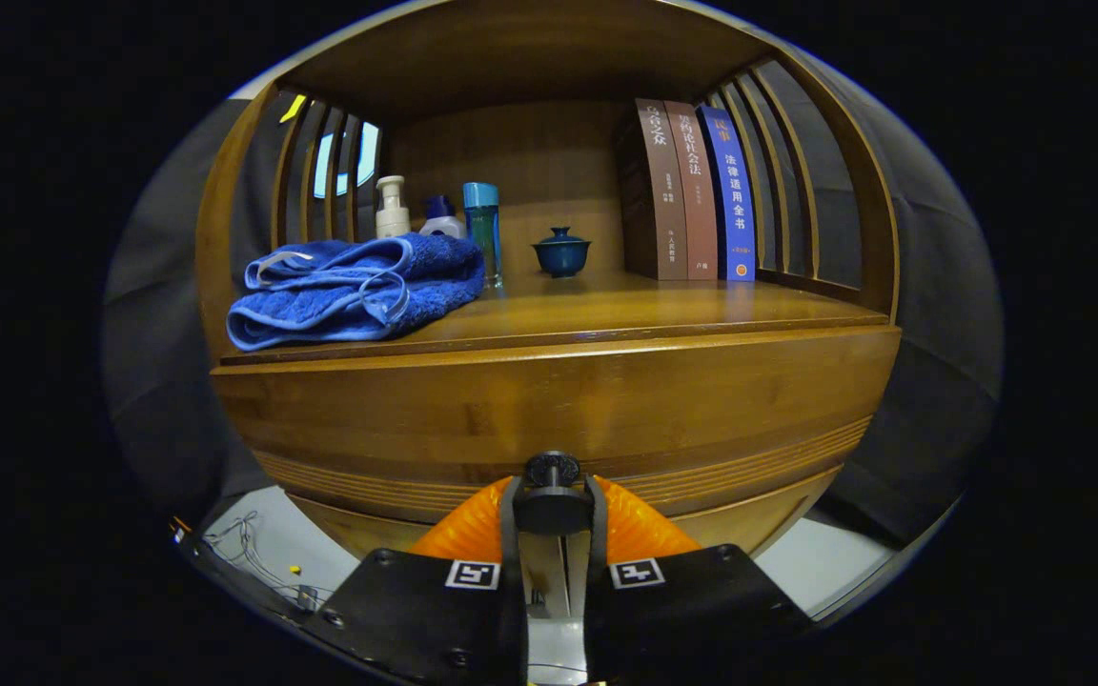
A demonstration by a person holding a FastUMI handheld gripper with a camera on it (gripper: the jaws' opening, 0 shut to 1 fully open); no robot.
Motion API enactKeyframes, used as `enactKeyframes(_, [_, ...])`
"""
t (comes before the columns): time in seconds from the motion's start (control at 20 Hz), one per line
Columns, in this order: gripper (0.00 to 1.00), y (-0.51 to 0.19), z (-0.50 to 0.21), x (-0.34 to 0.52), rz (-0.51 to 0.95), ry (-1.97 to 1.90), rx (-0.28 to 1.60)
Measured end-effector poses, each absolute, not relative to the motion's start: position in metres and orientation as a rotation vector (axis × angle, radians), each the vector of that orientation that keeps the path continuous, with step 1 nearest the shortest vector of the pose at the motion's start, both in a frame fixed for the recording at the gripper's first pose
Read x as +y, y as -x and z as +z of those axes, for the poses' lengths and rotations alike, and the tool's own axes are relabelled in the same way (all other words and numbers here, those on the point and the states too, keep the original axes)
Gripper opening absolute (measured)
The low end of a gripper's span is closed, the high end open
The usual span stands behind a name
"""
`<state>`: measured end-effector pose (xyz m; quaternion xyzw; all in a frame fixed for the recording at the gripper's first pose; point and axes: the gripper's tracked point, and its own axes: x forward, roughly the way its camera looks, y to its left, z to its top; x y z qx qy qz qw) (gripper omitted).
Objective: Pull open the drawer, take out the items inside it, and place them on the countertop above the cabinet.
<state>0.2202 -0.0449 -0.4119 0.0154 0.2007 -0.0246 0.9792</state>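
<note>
The wooden cabinet's drawer front [559, 410] stands right ahead of me, wide and close. Its dark round knob [552, 469] sits low at the centre of the front. My gripper [552, 500] is shut on that knob, with one finger [468, 529] pressed against its left and the other against its right. The drawer's inside is hidden behind its front. Above it runs the countertop [663, 310], and a folded blue towel [354, 291] lies on its left part.
At the back of the countertop stand a white pump bottle [392, 210], a blue-capped bottle [483, 229], a small lidded blue cup [561, 253] and three upright books [692, 195]. Slatted wooden sides close the shelf left and right. Pale floor with loose wires [254, 553] lies below.
</note>
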Motion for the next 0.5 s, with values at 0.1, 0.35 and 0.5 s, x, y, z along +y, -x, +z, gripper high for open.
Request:
enactKeyframes(0.1, [0.27,-0.211,-0.41,-0.046,-0.046,-0.033,0.407])
enactKeyframes(0.35, [0.27,-0.171,-0.406,-0.047,-0.051,-0.037,0.419])
enactKeyframes(0.5, [0.27,-0.143,-0.403,-0.045,-0.046,-0.028,0.42])
